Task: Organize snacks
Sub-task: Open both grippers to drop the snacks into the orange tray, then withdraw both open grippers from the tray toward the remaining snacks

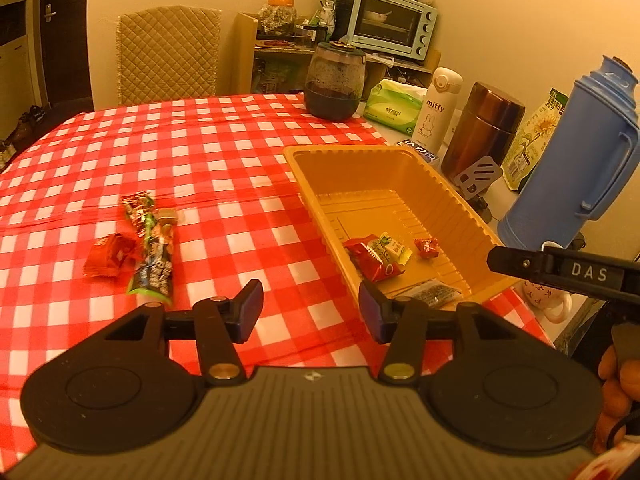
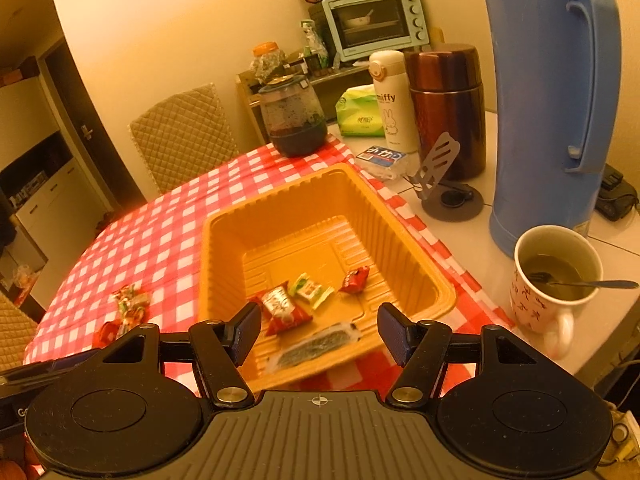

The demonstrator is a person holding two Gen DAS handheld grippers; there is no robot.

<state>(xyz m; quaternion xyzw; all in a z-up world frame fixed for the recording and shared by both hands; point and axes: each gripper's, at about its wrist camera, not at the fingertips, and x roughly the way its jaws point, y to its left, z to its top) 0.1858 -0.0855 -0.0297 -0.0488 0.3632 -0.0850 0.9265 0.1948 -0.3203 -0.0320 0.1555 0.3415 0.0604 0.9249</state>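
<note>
- Nearest my left camera, the left gripper (image 1: 311, 307) has its jaws parted with nothing between them, over the red-checked tablecloth (image 1: 200, 152) just short of the tray's near corner.
- On my right camera, the right gripper (image 2: 319, 330) stands open somewhat wider, also empty, above the near edge of the yellow tray (image 2: 224, 240).
- In the tray I count four snacks: a red packet (image 2: 282, 308), a pale green-and-yellow sweet (image 2: 311, 290), a small red sweet (image 2: 354, 279), and a dark flat packet (image 2: 316, 346) against the near wall.
- Loose snacks remain on the cloth, well left of the tray: a long green-and-dark packet (image 1: 154, 258), a red wrapped piece (image 1: 110, 256) touching it, and a small colourful wrapper (image 1: 138, 202) behind.
- Right of the tray, off the cloth, I see a blue flask (image 2: 548, 100), a mug (image 2: 554, 284) with a spoon in it, and a brown canister (image 2: 448, 108).
- In the left view, the right gripper's finger reaches in past the tray's right rim.
</note>
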